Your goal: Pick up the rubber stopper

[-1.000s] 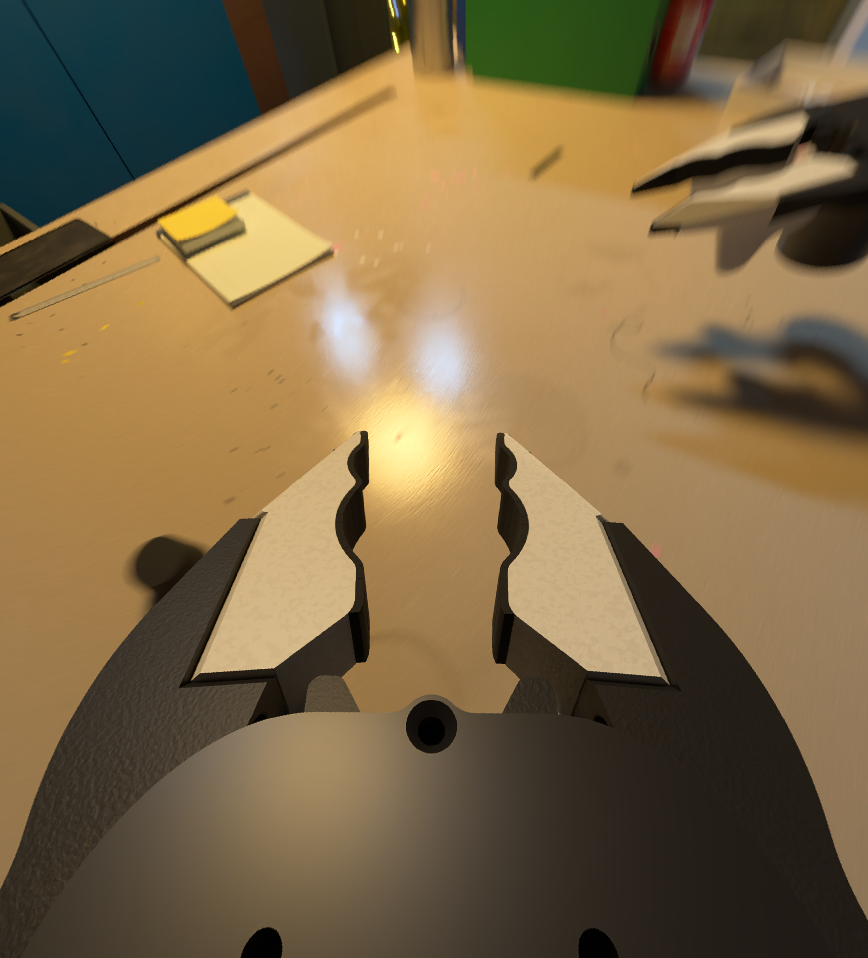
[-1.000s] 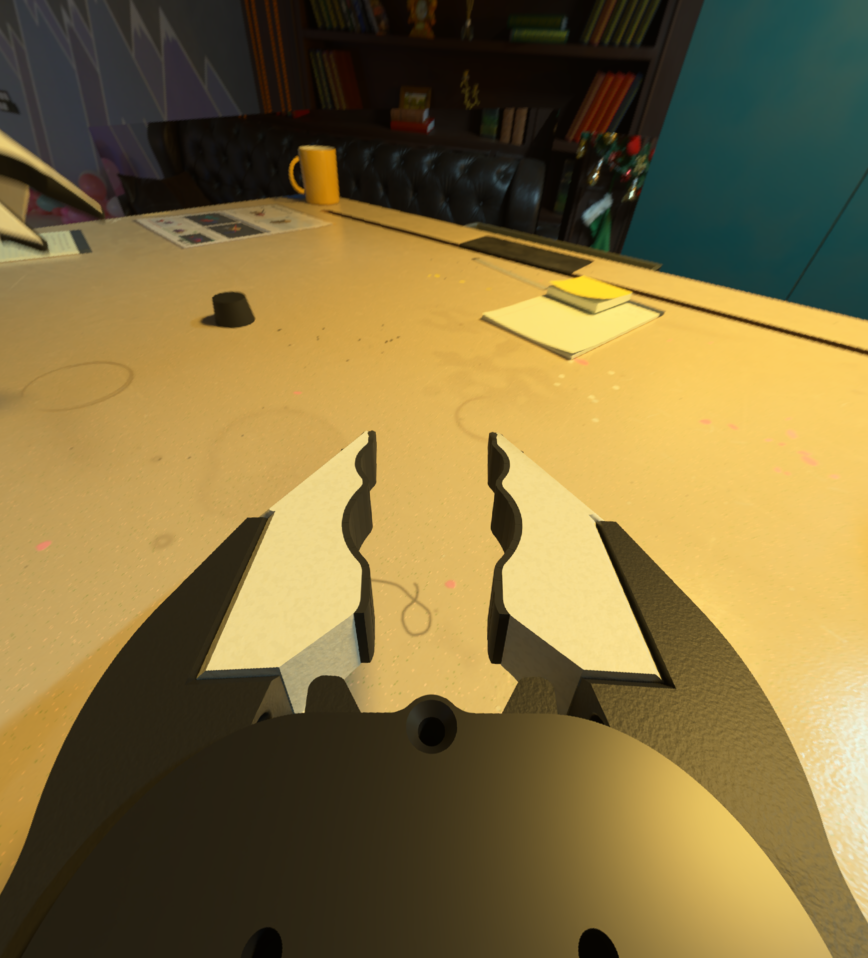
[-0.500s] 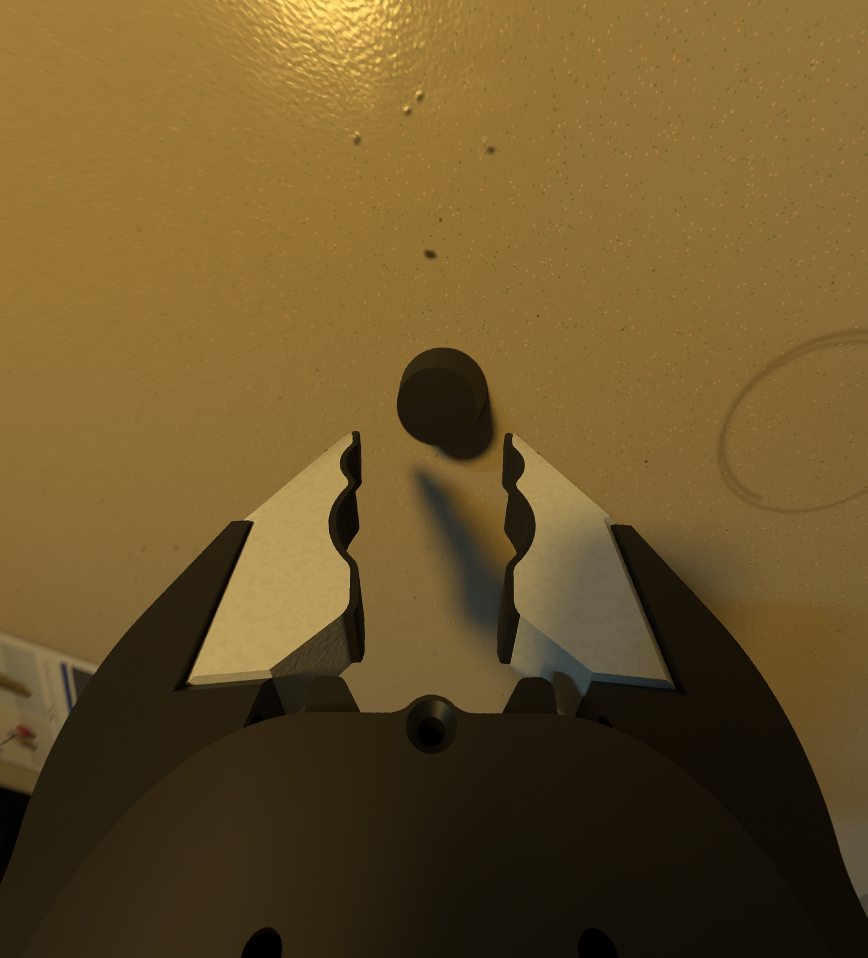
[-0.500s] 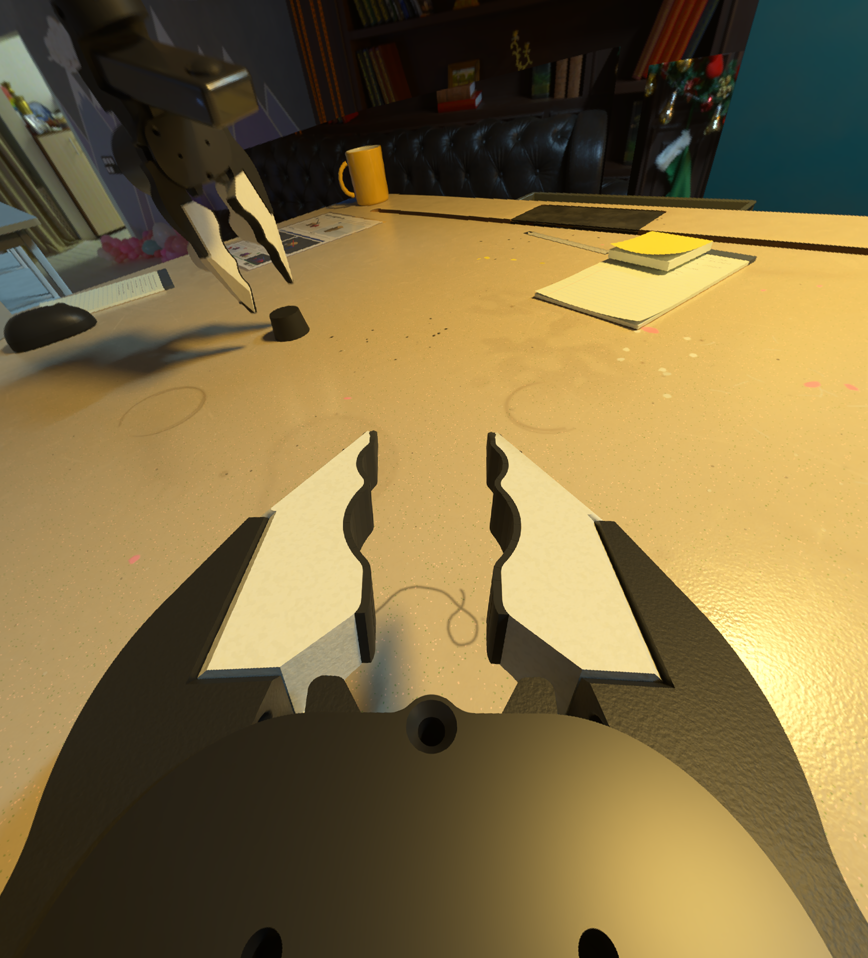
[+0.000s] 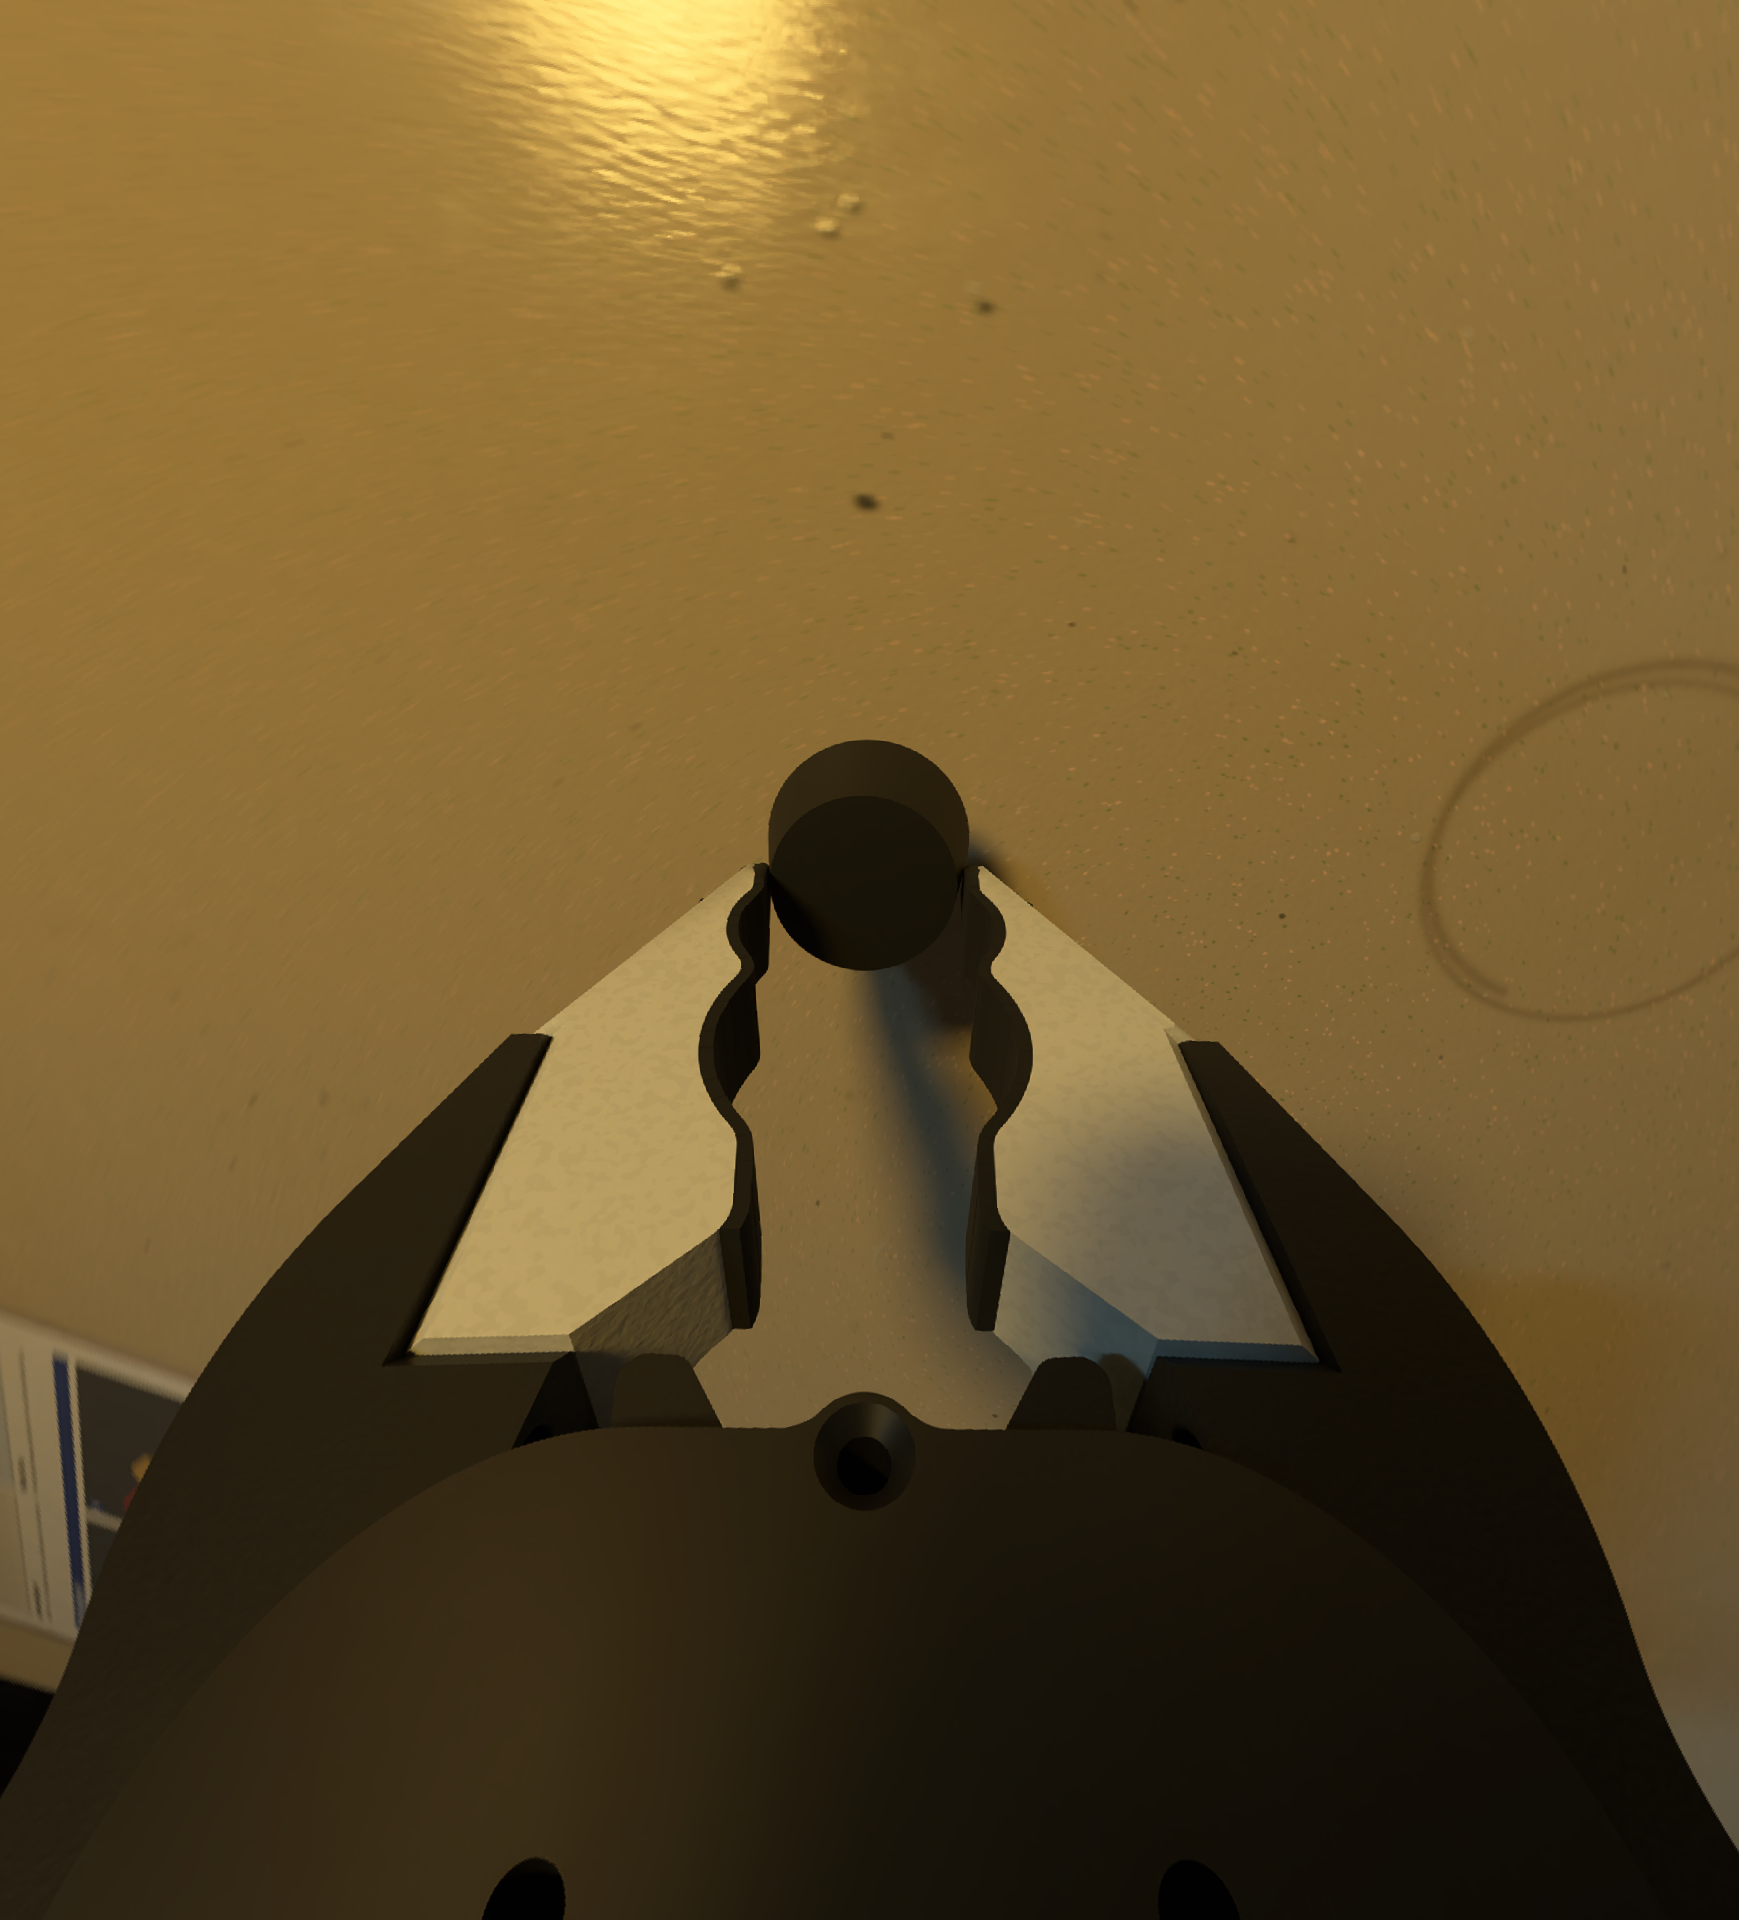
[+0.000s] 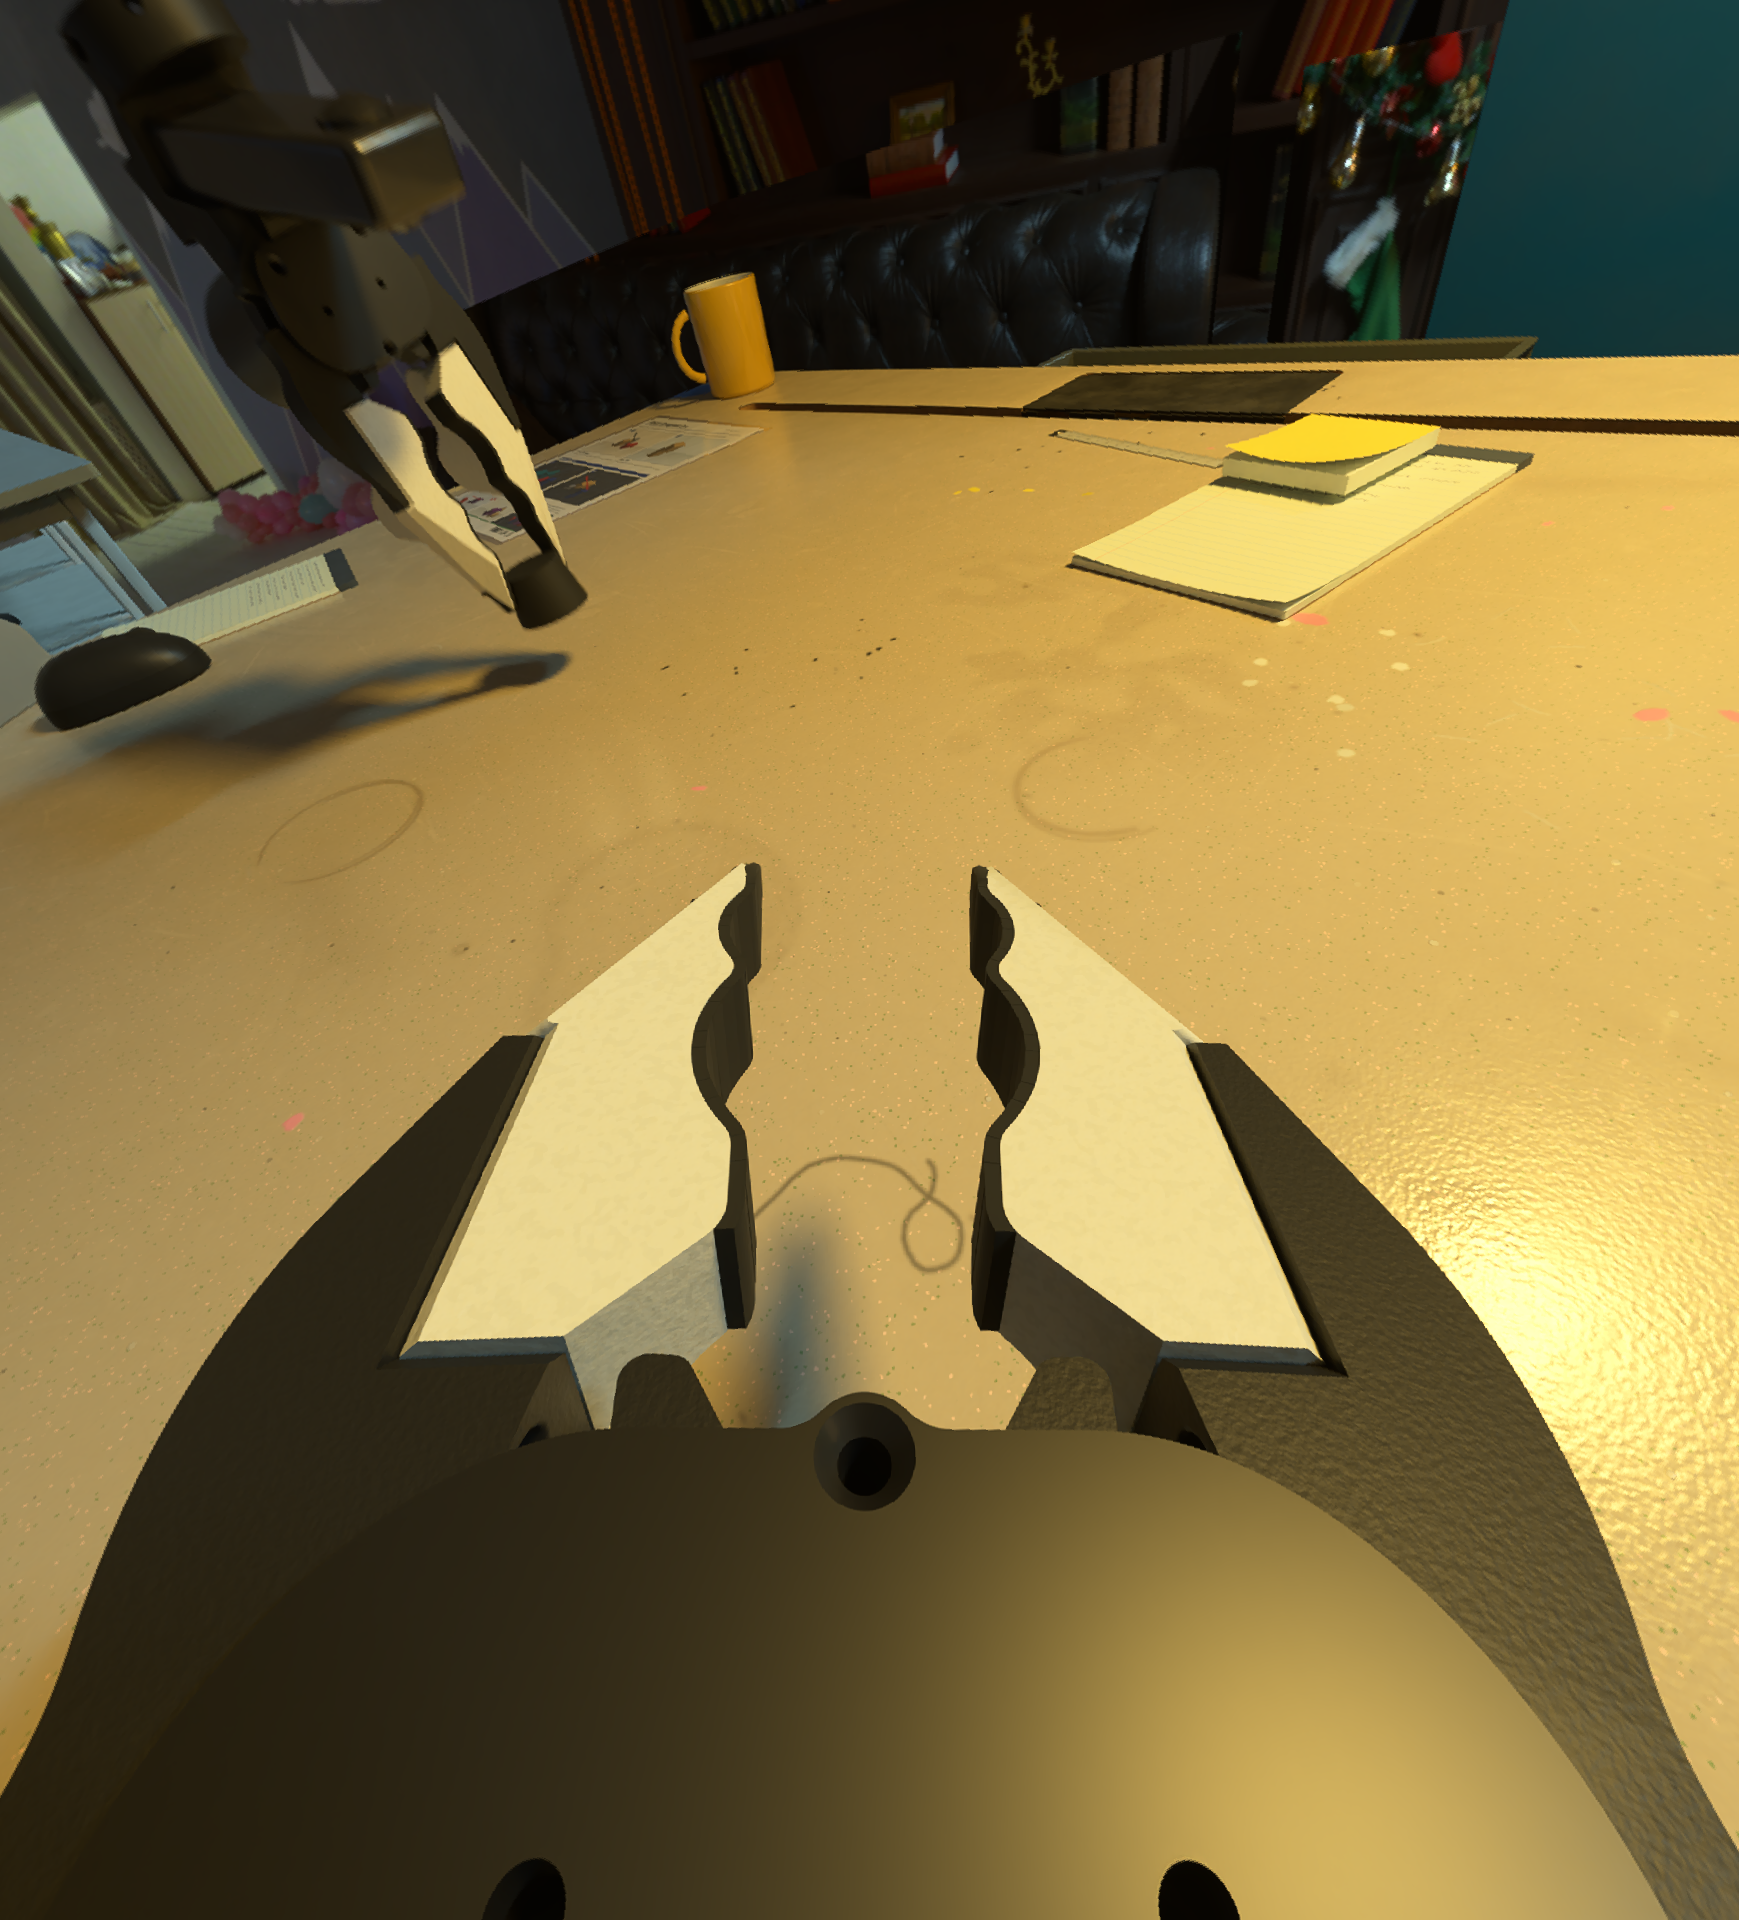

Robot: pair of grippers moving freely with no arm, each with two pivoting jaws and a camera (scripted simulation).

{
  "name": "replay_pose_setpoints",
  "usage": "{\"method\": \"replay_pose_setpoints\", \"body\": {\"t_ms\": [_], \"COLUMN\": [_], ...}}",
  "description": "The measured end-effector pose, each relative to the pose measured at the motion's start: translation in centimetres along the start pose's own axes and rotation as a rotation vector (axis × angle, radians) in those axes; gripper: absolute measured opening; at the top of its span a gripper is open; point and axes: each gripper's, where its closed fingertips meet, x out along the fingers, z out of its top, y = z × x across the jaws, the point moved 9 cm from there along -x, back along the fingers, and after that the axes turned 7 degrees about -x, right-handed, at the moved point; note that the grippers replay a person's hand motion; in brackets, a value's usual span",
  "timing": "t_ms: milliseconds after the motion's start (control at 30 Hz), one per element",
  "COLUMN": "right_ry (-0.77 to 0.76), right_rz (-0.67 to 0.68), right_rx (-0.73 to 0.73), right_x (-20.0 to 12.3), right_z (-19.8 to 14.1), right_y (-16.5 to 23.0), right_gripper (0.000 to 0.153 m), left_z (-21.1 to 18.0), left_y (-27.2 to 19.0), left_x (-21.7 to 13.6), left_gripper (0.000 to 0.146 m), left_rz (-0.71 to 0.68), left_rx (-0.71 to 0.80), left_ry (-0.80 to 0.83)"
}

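The rubber stopper [image 5: 863, 831] is a small black tapered plug. In the left wrist view it sits between my left gripper's [image 5: 867, 875] fingertips, touching both. In the right wrist view the left gripper [image 6: 524, 569] hangs at the far left, pointing down, with the stopper [image 6: 553, 601] pinched at its tips and tilted a little above the tan table [image 6: 948, 675]; its shadow lies on the table below. My right gripper [image 6: 865, 875] is open and empty, low over the table's near part, far from the stopper.
A yellow mug [image 6: 725, 332] and a printed sheet [image 6: 636, 457] lie at the back. A notepad [image 6: 1291, 540] bearing a yellow sticky pad [image 6: 1332, 447] lies back right. A black mouse [image 6: 117, 675] sits at the left edge. A dark mat [image 6: 1177, 393] lies far back.
My left gripper has moved forward onto the stopper, shut on it and raised it off the table. The right gripper has barely moved.
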Motion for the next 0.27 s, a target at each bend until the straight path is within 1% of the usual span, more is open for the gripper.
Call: {"method": "replay_pose_setpoints", "body": {"t_ms": [67, 133, 200, 267], "right_ry": [0.004, 0.011, 0.017, 0.015], "right_rz": [0.005, 0.014, 0.057, 0.103], "right_rx": [-0.001, 0.011, 0.039, 0.068], "right_x": [0.0, 0.1, 0.3, 0.7], "right_z": [0.1, 0.2, 0.6, 1.1], "right_y": [0.1, 0.0, 0.0, -0.3], "right_gripper": [0.04, 0.04, 0.04, 0.041], "left_z": [-0.7, -1.2, -1.5, -1.3], "left_y": [0.3, 0.8, 1.1, 1.3], "left_x": [-1.6, -3.0, -4.1, -4.7], "left_gripper": [0.037, 0.037, 0.037, 0.037], "left_rz": [0.061, 0.1, 0.081, 0.017], "left_rx": [-0.083, -0.206, -0.331, -0.435], "left_ry": [-0.072, -0.191, -0.326, -0.46]}}
